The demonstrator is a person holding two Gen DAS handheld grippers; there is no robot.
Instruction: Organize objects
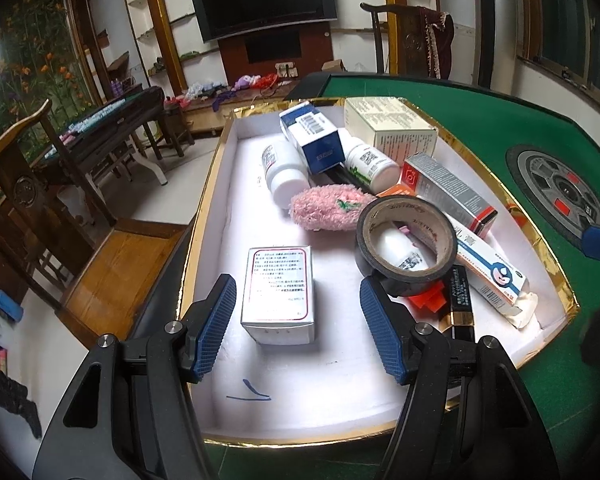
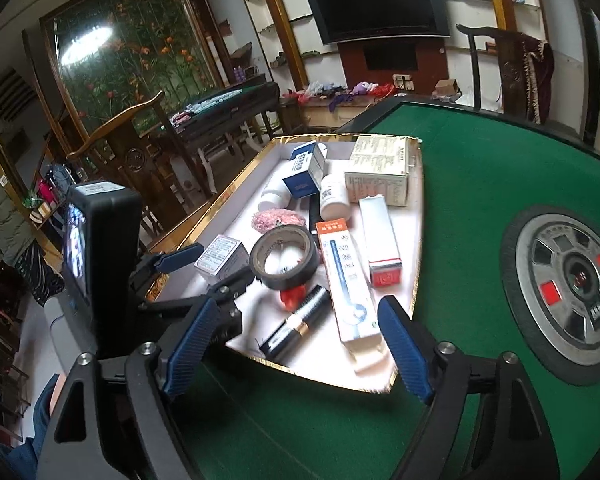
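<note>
Cardboard, gold-rimmed tray [image 1: 210,184] on green felt holds a glossy tape roll [image 1: 406,244], fuzzy pink pad [image 1: 328,210] and, near-left, a silver box [image 1: 278,294]. Left gripper [image 1: 298,322] jaws stand apart beside that box, not touching; right gripper [image 2: 300,350] jaws gape empty over the near rim.

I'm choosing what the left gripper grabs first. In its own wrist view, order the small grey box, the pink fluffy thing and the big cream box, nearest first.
From the left gripper:
1. Small grey box, between its open fingers.
2. Pink fluffy thing, mid-tray.
3. Big cream box, at the tray's far end.
</note>
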